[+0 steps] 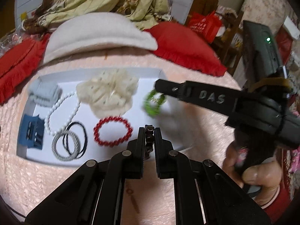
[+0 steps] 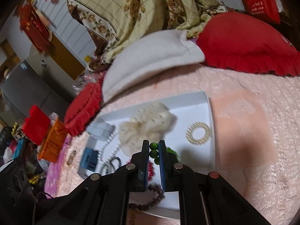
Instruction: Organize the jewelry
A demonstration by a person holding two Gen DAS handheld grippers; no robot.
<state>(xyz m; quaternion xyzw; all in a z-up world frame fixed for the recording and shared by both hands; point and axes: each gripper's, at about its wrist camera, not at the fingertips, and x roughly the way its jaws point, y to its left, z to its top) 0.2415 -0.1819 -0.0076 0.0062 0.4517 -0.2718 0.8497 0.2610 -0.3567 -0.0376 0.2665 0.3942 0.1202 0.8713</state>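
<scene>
A white tray (image 1: pixel 146 86) lies on the pink bedspread. In it are a cream scrunchie (image 1: pixel 108 91), a white pearl necklace (image 1: pixel 61 110), a red bead bracelet (image 1: pixel 112 131), grey and black hair ties (image 1: pixel 69 144), a blue clip (image 1: pixel 31 133) and a grey cloth piece (image 1: pixel 45 93). My left gripper (image 1: pixel 149 131) is shut on a dark brown bead bracelet (image 1: pixel 149 136), which also shows in the right wrist view (image 2: pixel 150 198). My right gripper (image 2: pixel 153 148) is shut on a green bead bracelet (image 2: pixel 154 152) and holds it over the tray's right part (image 1: pixel 154 101). A clear spiral hair tie (image 2: pixel 197 134) lies in the tray.
A white pillow (image 1: pixel 99 35) and red cushions (image 1: pixel 185 46) lie behind the tray. A floral quilt (image 1: pixel 105 0) is piled at the back. An orange basket (image 2: pixel 52 142) and clutter stand to the left of the bed.
</scene>
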